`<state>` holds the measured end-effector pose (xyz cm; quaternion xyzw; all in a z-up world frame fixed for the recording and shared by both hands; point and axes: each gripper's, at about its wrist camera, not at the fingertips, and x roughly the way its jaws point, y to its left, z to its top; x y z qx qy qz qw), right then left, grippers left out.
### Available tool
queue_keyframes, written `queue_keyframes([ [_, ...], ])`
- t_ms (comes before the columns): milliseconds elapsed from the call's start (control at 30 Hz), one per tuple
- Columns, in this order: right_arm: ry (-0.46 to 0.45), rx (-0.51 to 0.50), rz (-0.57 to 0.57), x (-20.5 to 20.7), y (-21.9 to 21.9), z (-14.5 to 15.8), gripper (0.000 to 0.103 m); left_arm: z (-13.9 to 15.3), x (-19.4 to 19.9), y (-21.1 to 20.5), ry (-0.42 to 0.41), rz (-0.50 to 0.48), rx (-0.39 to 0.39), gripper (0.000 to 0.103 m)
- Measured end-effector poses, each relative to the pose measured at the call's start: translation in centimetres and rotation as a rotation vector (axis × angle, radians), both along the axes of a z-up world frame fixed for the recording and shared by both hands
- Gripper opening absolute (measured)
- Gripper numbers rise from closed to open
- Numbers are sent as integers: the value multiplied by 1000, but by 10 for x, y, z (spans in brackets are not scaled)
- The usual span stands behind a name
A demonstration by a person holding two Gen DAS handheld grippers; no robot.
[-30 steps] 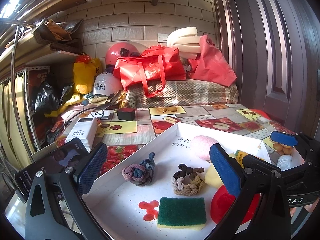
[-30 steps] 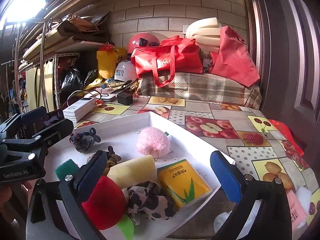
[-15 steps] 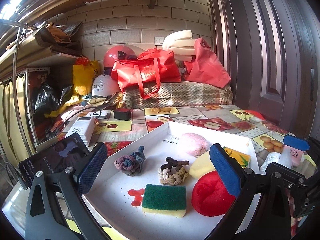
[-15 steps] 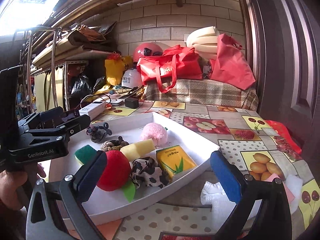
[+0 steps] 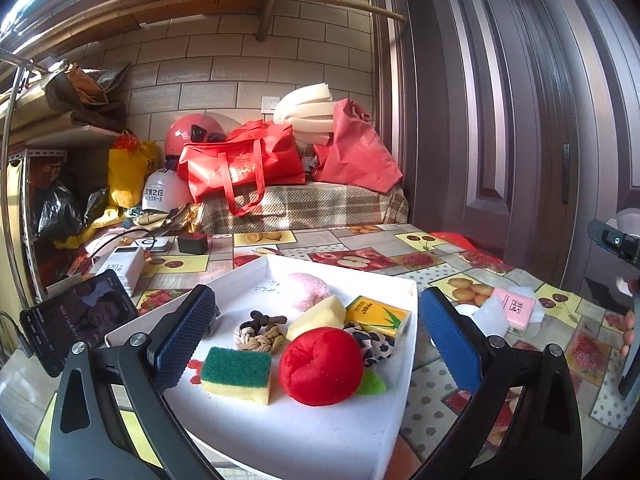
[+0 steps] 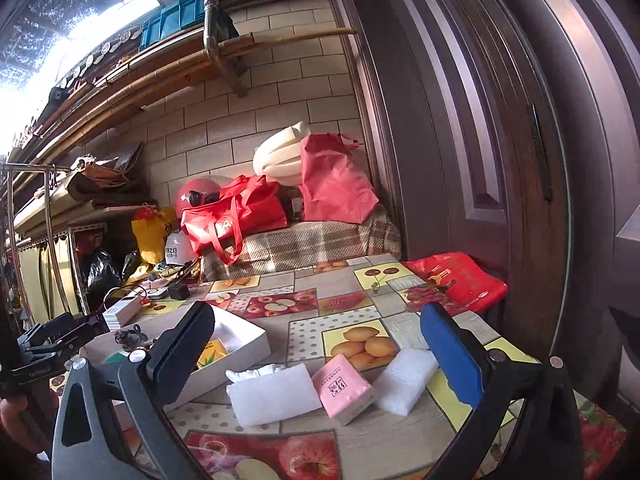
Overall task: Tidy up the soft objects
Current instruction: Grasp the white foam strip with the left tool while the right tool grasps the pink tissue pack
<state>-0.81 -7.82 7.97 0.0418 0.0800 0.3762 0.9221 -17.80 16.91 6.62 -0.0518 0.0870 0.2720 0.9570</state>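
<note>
- Left gripper (image 5: pixel 316 338): jaws wide apart, holding nothing, poised above the near part of the white tray (image 5: pixel 304 436).
- Between its fingers lie the red plush ball (image 5: pixel 320 366) and the green-and-yellow sponge (image 5: pixel 237 369), side by side; just beyond them, the rope knot (image 5: pixel 260 334), yellow foam wedge (image 5: pixel 316 317), spotted cloth (image 5: pixel 370 346) and yellow pack (image 5: pixel 378 316); farthest, the pink puff (image 5: pixel 309 290).
- Right gripper (image 6: pixel 318 354): jaws wide apart, empty, above the fruit-patterned tablecloth (image 6: pixel 352 312).
- Between its fingers lie a white foam pad (image 6: pixel 272 396), a pink tissue pack (image 6: pixel 342 394) touching it, and a second white pad (image 6: pixel 406 380); the tray sits behind its left finger.
</note>
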Motion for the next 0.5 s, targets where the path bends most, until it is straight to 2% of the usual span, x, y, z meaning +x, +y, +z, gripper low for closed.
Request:
queue_keyframes([
  [100, 95, -122, 9, 28, -4, -11, 103, -4, 19, -12, 44, -134, -53, 103],
  [200, 199, -247, 43, 51, 4, -30, 103, -6, 51, -37, 154, -231, -14, 103],
  [267, 225, -320, 83, 58, 13, -41, 103, -11, 76, -57, 251, -284, 34, 103],
  [300, 223, -342, 108, 58, 18, -42, 103, -13, 88, -64, 290, -297, 54, 103],
  [367, 159, -408, 136, 54, 28, -43, 102, -16, 108, -72, 343, -318, 85, 103],
  [500, 42, -598, 199, 48, 63, -53, 100, -26, 143, -81, 444, -306, 191, 103],
])
